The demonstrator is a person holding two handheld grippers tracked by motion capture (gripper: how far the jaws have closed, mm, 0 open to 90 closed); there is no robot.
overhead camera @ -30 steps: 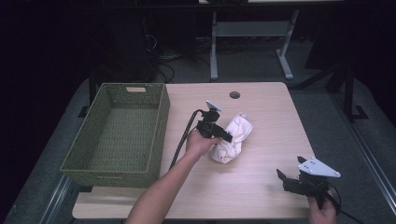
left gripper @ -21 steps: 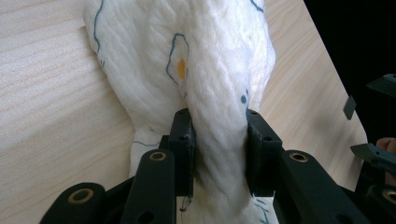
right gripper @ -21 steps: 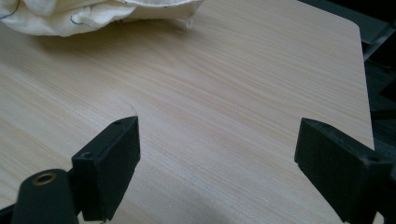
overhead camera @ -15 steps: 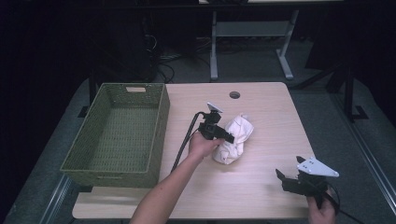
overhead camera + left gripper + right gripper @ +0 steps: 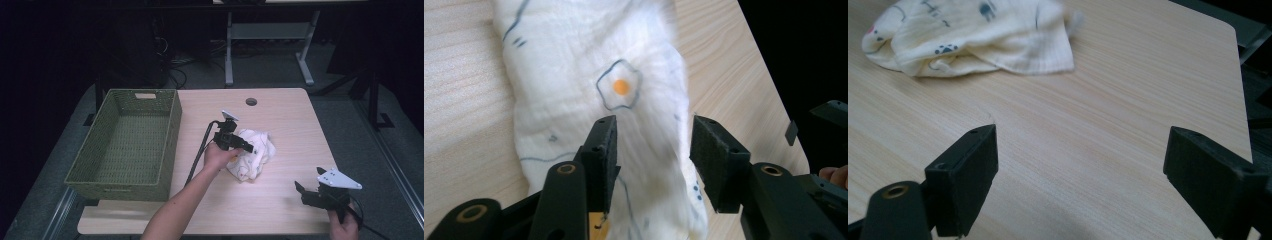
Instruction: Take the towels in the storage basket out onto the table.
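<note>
While left gripper (image 5: pixel 651 150) jaws have just been opening over cloth (image 5: pixel 252 153), nothing pinched | step: regrasp | right gripper (image 5: pixel 307 194) spread, idle near right | next: close on fold, carry left to basket (image 5: pixel 165 125)

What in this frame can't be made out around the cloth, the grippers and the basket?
- Cloth, high view: its left part is hidden by the left gripper and hand.
- Cloth, left gripper view: top and bottom cut off by the edges.
- Right gripper, high view: holding hand cut off by the bottom edge.
- Basket: near wall hides its front floor.

Bright tabletop, dark surroundings, slight blur
</note>
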